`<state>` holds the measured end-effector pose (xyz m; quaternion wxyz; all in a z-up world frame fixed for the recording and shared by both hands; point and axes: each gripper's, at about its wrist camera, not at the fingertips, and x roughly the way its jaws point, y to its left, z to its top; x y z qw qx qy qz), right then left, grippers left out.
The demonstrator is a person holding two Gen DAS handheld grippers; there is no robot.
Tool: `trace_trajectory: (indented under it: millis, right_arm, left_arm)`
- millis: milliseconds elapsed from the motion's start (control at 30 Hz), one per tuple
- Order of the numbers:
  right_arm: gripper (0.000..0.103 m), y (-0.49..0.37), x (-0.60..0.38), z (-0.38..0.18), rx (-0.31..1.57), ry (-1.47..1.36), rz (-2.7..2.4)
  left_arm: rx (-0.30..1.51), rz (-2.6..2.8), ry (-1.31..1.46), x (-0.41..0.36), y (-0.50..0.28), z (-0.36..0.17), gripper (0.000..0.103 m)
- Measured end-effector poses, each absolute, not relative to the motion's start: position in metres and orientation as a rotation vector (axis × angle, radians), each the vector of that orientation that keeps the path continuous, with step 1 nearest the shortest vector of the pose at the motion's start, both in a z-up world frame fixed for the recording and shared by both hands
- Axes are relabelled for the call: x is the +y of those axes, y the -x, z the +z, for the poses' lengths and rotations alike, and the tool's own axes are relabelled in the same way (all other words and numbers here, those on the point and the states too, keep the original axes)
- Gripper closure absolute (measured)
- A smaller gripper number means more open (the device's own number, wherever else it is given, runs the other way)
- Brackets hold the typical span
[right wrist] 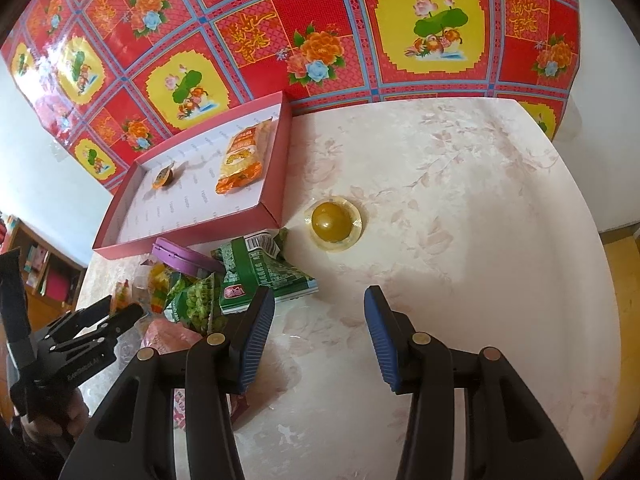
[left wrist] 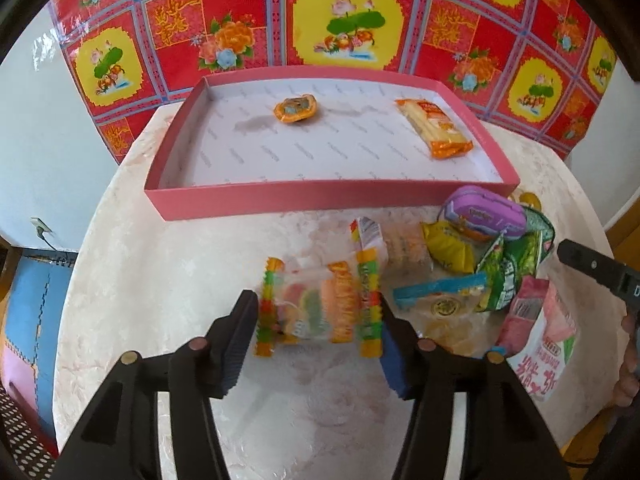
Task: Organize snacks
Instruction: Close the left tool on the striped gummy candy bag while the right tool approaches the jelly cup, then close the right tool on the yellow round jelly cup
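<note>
A clear packet of coloured gummy candy (left wrist: 316, 304) lies on the pale round table (left wrist: 160, 280), between the fingers of my left gripper (left wrist: 318, 320). Its crimped ends sit right at both pads, and I see no squeeze on them. The pink box (left wrist: 320, 196) behind it holds a small orange snack (left wrist: 295, 108) and a long orange packet (left wrist: 434, 128). My right gripper (right wrist: 320, 312) stands open over bare table with nothing in it. A yellow jelly cup (right wrist: 334, 222) sits beyond it.
A heap of snacks lies right of the candy: purple case (left wrist: 484, 212), yellow packet (left wrist: 448, 248), green packs (left wrist: 512, 272) and a pink packet (left wrist: 536, 332). A red and yellow patterned cloth (left wrist: 344, 20) covers the wall behind the box.
</note>
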<state>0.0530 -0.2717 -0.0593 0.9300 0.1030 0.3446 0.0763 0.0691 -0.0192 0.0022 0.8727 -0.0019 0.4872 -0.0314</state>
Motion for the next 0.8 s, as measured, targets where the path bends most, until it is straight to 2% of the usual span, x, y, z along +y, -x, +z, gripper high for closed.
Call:
trace_trajectory:
  millis: [67,167,800]
  right_arm:
    - [0.055,-0.053,-0.272,-0.059,0.707,-0.211,0.155]
    - [0.055,-0.056,-0.272,-0.06,0.71,-0.212,0.153]
    - [0.055,-0.079,-0.275,-0.035,0.649,-0.199,0.144]
  left_arm:
    - [1.01,-0.062,0.009,-0.017,-0.069,0.003,0.059]
    - [1.0,-0.074,0.035,-0.012,-0.069,0.005,0.064]
    - [0.997,-0.079,0.037,-0.012,-0.071,0.004,0.061]
